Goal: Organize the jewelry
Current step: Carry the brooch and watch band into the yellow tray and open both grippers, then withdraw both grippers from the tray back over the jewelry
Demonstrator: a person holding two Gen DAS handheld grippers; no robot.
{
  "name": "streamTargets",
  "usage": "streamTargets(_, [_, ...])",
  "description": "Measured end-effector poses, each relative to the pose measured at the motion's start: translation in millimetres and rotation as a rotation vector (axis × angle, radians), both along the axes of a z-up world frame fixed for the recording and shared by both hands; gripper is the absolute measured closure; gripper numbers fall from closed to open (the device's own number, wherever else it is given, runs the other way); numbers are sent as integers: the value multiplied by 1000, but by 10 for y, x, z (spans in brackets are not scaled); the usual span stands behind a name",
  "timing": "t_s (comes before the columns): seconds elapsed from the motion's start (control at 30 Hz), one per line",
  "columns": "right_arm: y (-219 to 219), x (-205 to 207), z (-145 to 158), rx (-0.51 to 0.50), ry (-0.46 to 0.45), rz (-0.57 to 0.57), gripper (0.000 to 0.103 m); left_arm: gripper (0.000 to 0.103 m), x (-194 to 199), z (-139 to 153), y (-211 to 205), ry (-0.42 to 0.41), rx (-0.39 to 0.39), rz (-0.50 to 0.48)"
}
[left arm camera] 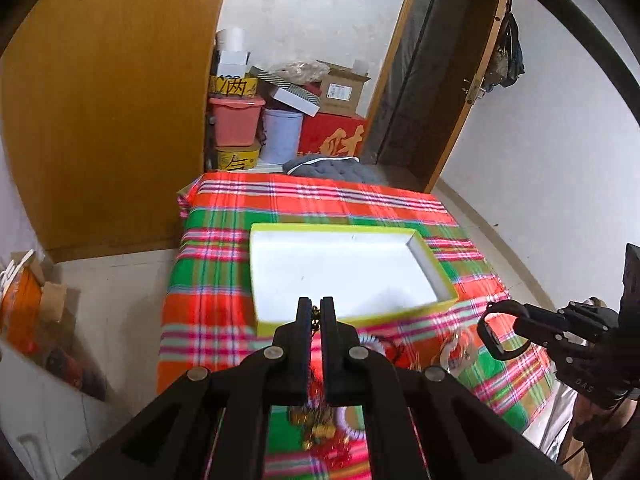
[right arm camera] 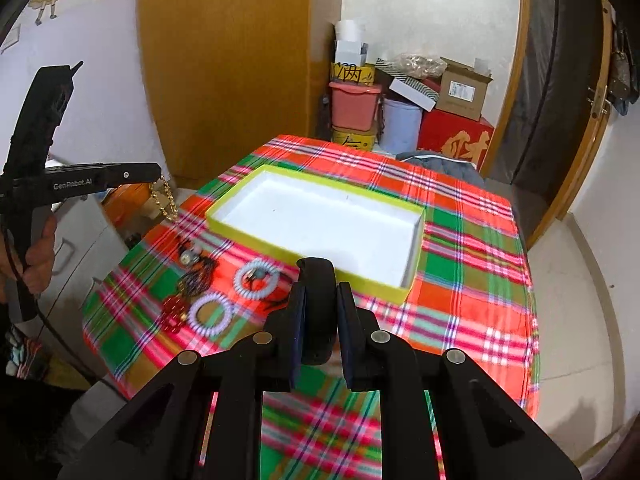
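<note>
An empty white box with a yellow-green rim [left arm camera: 438, 276] [right arm camera: 312, 254] sits on the plaid tablecloth. My left gripper [left arm camera: 316, 306] [right arm camera: 158, 176] is shut on a gold bead chain [right arm camera: 165, 200], held up in the air left of the box. My right gripper [right arm camera: 320, 288] [left arm camera: 494, 330] is shut on a black bracelet [right arm camera: 318, 312], held above the cloth in front of the box. Two white coil bracelets [right arm camera: 256, 276] [right arm camera: 211, 314], a red bead piece [right arm camera: 172, 312] and dark jewelry [right arm camera: 194, 280] lie on the cloth left of the right gripper.
The plaid-covered table [right arm camera: 460, 280] stands by a wooden wardrobe [right arm camera: 224, 60]. Stacked bins and cartons [right arm camera: 400, 100] are behind it, with a grey cushion [left arm camera: 332, 168] at the far edge. An open door [right arm camera: 560, 120] is at the right.
</note>
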State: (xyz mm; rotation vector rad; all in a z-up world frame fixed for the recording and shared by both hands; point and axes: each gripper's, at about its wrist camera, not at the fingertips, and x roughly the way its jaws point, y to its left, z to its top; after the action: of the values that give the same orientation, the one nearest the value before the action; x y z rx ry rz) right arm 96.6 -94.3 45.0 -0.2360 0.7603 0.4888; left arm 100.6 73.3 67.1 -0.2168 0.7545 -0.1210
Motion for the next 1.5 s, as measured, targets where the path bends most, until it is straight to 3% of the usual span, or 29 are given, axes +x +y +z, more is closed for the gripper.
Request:
streamTargets(0.23, [4, 476, -57, -5, 7, -20, 87, 100, 502, -71, -52, 13, 2, -31])
streamTargets(0.67, [25, 1467, -588, -20, 118, -80, 87, 99, 1428, -586, -17, 83, 44, -38])
streamTargets(1.2, [10, 2006, -777, -15, 163, -127, 87, 99, 1775, -972, 132, 159, 60, -3])
streamTargets(1.27, [-6, 1998, -759, -13, 151, -128, 84, 99, 1777, -982, 143, 163, 60, 2])
streamTargets(1.43, [-29, 1947, -664, -6, 122, -130, 59, 98, 1700, -892, 168, 141, 61, 4])
streamTargets(1.5, [-37, 1911, -618, -1, 114, -131, 59, 85, 1663, -843, 175, 132, 56, 2])
